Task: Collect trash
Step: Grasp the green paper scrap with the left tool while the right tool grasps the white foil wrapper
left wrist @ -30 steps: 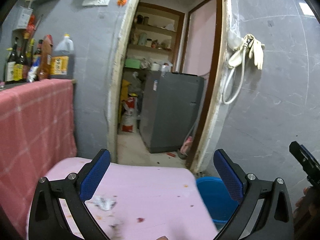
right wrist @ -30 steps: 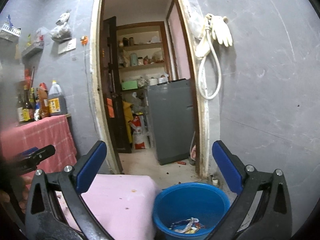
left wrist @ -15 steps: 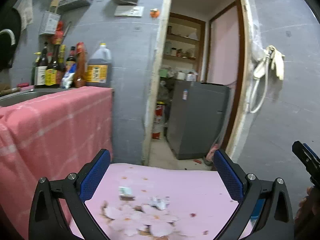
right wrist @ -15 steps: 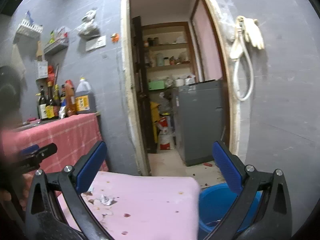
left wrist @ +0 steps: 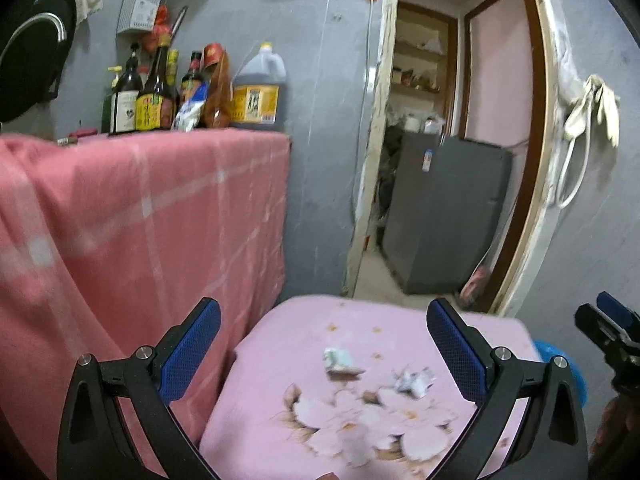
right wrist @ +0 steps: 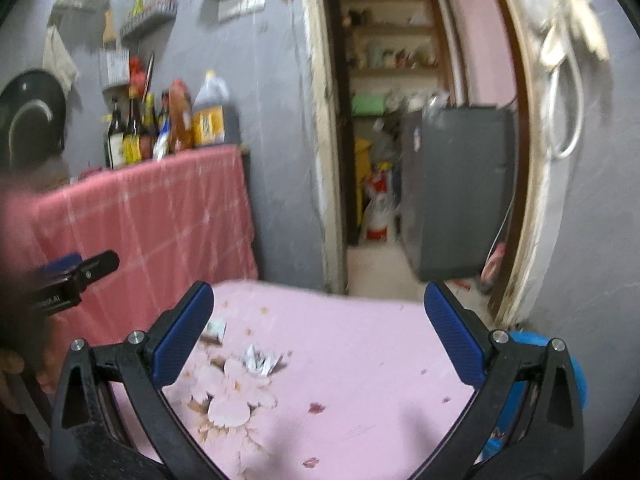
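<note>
Two hand-held grippers hover over a low counter covered with a pink flower-print cloth in a grey-walled kitchen, both with their blue-padded jaws spread wide and nothing between them.

From the left wrist view, the left gripper frames two scraps of trash lying on the cloth. A crumpled pale green-and-white wrapper sits about midway between the fingers, just ahead of the printed blossoms. A crumpled silvery-white foil wrapper lies near it, closer to the gripper's right finger and toward the counter's right edge. Neither scrap touches the gripper. The right gripper shows at that picture's right margin, beyond the counter's right edge.

From the right wrist view, the right gripper hangs over the middle of the same counter. Both scraps lie toward its left finger: the silvery foil wrapper rests on the edge of the flower print, and the green-and-white wrapper sits just beside the left pad, partly hidden by it. The left gripper enters from the left margin, held by a blurred hand.

A round blue plastic basin stands on the floor off the counter's right edge. Behind the counter's left side, a red checked cloth drapes a higher surface that carries a row of dark sauce bottles and a large oil jug.
</note>
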`<state>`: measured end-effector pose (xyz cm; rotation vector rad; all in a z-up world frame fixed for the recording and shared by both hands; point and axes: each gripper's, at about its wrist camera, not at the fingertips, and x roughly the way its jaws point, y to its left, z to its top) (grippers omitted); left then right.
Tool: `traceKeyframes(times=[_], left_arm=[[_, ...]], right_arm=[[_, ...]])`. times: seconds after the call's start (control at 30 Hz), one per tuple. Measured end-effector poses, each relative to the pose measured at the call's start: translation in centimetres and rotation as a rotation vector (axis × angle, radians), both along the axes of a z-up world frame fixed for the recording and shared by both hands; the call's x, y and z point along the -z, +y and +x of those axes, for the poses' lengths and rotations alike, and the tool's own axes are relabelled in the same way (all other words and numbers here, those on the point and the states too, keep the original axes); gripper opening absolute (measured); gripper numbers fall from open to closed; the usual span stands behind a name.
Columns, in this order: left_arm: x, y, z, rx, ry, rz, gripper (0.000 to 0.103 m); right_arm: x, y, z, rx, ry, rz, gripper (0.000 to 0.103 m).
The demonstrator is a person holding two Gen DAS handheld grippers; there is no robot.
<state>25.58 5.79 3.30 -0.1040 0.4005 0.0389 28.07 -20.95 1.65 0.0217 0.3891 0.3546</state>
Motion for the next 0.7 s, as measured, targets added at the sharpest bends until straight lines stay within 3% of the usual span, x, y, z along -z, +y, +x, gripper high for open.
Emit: traceKeyframes(times=[0.37, 0.53, 0.6, 0.7], left_arm=[[6.3, 1.2, 4.1, 0.025, 0.208, 0.003, 0.101], [8.4, 1.9, 5.8, 0.044, 0.288, -0.027, 0.092], [9.0, 2.1, 6.5, 0.056, 0.313, -0.044, 0.084], [9.7, 2.1, 7.4, 0.074, 0.338, -0.048, 0.083]], right_arm=[[6.2, 3.6, 5.0, -0.107, 0.25, -0.054, 0.1], [8.6, 5.0, 6.4, -0.17, 0.356, -0.084, 0.082], [9.6, 5.7, 7.1, -0.194, 0.403, -0.1, 0.079], [10.9, 6.9, 7.9, -0.225, 0.453, -0.136, 0.076]])
